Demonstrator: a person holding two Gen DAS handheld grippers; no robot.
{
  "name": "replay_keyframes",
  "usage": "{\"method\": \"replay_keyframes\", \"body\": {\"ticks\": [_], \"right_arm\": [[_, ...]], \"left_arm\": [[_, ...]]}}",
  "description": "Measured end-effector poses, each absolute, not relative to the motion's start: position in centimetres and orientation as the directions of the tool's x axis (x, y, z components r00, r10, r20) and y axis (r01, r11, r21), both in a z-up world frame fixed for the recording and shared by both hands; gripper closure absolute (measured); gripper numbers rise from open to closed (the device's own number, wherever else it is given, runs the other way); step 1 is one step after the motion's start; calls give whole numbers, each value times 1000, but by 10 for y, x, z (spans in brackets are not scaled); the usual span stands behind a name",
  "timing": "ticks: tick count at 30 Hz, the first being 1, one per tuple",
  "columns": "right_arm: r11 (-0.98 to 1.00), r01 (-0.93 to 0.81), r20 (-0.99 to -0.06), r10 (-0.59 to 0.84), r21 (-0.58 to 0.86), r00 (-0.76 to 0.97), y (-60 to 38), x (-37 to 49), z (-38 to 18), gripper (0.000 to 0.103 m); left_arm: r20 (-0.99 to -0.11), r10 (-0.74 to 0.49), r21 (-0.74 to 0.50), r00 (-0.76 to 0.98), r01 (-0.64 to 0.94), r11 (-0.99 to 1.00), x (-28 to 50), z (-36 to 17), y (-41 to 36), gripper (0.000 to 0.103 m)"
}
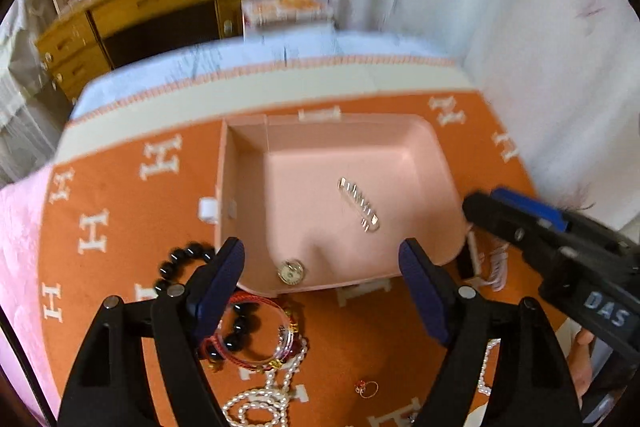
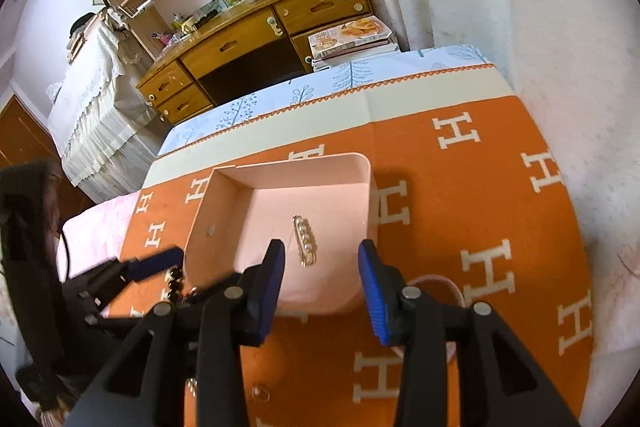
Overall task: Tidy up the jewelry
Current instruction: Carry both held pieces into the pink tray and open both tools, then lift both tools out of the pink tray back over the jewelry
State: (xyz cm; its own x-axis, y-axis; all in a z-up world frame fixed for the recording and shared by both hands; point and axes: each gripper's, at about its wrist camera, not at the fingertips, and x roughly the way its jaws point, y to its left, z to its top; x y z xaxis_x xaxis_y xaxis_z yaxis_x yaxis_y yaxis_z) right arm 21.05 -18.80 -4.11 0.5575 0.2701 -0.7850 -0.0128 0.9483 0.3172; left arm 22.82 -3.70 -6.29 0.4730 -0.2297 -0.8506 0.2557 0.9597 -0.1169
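Right tool (image 2: 321,259) hovers open above pearl hairpin (image 2: 305,239) in pink box (image 2: 362,163).

A hair clip (image 1: 359,205) lies in the box (image 1: 434,163); bracelets (image 1: 248,323) lie before it.

My left gripper (image 1: 322,281) has black plastic arms with triangular cut-outs, round silver screws at the joints, and dark blue ribbed pads (image 1: 224,287) on its fingers. My right gripper (image 2: 322,291) is built the same, its pads (image 2: 374,297) a brighter blue. Its black body carries white letters "DAS". Just behind it shows a bit of my bare skin (image 1: 582,351).
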Motion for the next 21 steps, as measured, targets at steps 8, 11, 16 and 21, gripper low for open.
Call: {"method": "replay_keyframes", "body": {"ticks": [8, 11, 16, 21], "right_arm": [[954, -37, -763, 259, 296, 593, -194, 159, -17, 64], [960, -55, -751, 250, 274, 611, -193, 137, -7, 64], [962, -92, -708, 252, 256, 660, -190, 99, 13, 64], [961, -117, -697, 262, 249, 668, -190, 71, 23, 64]], "left_arm": [[-790, -364, -238, 493, 300, 924, 178, -17, -8, 25], [-799, -368, -245, 476, 301, 922, 159, -8, -3, 25], [-793, -312, -183, 524, 283, 942, 122, 6, 5, 7], [-779, -287, -152, 558, 275, 949, 89, 10, 10, 7]]}}
